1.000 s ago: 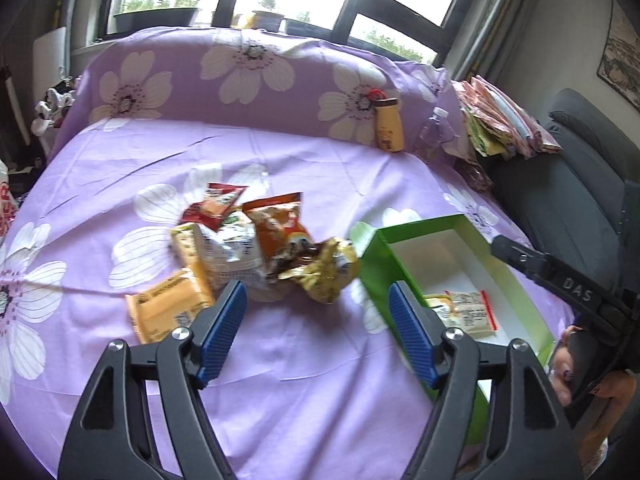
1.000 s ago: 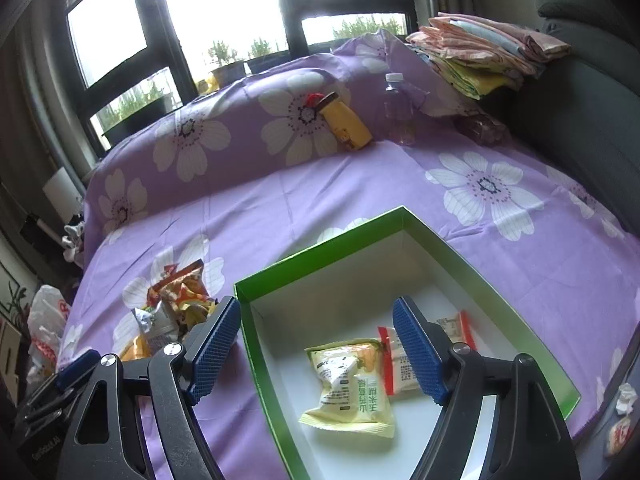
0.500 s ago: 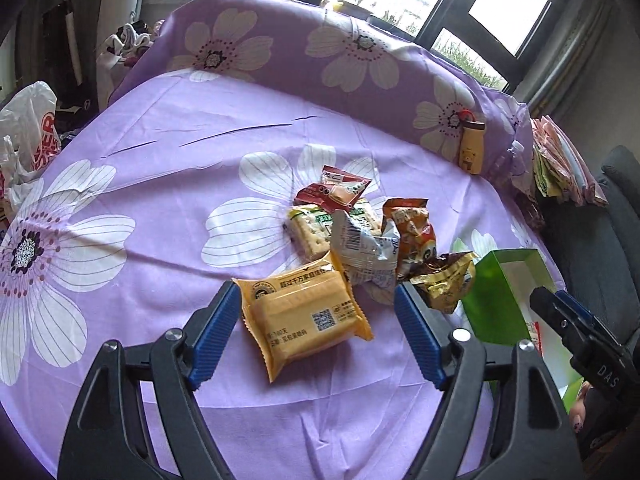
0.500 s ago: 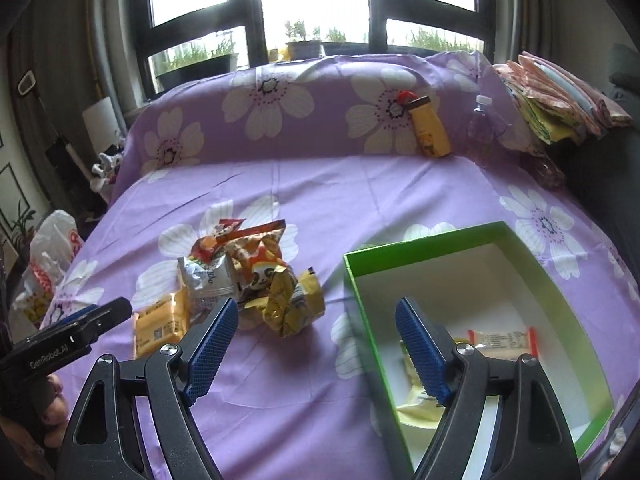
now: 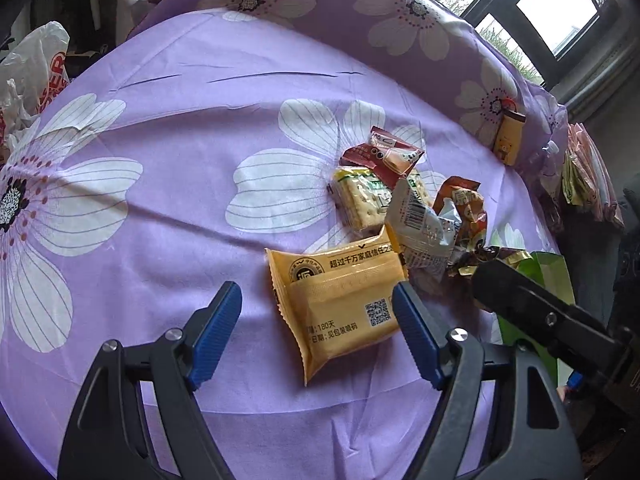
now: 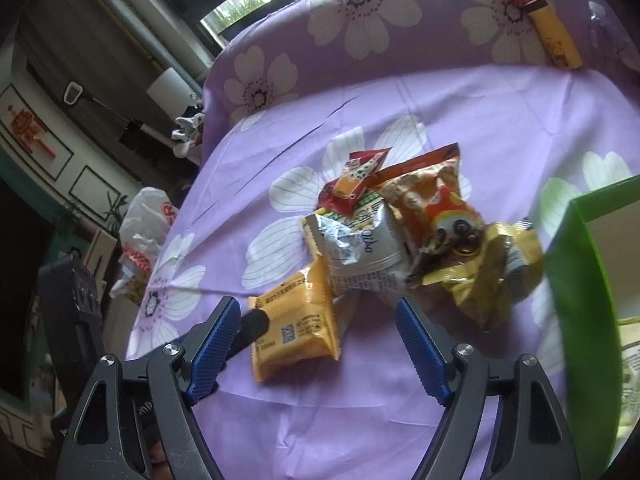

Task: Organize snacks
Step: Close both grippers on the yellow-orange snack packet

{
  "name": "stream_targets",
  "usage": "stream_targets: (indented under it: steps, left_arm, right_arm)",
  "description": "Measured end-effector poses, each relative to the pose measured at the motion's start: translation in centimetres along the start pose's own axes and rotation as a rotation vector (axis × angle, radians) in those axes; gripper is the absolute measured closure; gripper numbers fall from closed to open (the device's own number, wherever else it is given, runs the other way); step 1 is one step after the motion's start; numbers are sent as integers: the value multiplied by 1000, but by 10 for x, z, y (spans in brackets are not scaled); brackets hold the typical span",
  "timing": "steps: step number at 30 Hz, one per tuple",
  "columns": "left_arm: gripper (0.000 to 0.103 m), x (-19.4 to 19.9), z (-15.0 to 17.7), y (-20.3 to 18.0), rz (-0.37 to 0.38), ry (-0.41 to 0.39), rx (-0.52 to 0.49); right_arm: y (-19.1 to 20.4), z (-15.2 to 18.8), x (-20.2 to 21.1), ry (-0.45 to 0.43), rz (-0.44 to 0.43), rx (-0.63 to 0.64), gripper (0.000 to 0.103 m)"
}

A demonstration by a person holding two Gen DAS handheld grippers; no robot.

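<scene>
Both grippers are gaping wide and holding nothing. Left gripper (image 5: pixel 316 322) is hanging over the yellow snack pack (image 5: pixel 340 304), which is lying flat on the purple sheet (image 5: pixel 180 128). Right gripper (image 6: pixel 318 330) is pointing at the snack pile (image 6: pixel 400 232), beside the green box (image 6: pixel 580 280).

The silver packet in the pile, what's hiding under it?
The silver packet lies on a cracker pack and overlaps the orange packet's top edge. Anything else beneath it is covered.
</scene>
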State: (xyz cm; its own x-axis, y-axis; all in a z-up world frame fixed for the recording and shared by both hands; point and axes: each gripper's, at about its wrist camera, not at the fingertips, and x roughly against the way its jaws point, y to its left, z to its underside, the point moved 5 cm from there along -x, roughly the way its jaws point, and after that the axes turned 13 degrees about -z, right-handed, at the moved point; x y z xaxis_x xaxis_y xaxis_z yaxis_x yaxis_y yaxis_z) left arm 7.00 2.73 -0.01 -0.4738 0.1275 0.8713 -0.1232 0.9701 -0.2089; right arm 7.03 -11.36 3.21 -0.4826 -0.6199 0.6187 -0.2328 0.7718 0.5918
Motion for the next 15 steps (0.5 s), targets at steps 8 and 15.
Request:
stream_targets:
  steps: [8, 15]
  left_arm:
    - [37, -15, 11, -8, 33, 81, -16]
    - [45, -14, 18, -17, 49, 76, -52]
  right_arm:
    - [-5, 6, -53, 107, -103, -46, 41]
    - [-11, 9, -58, 121, -117, -61, 46]
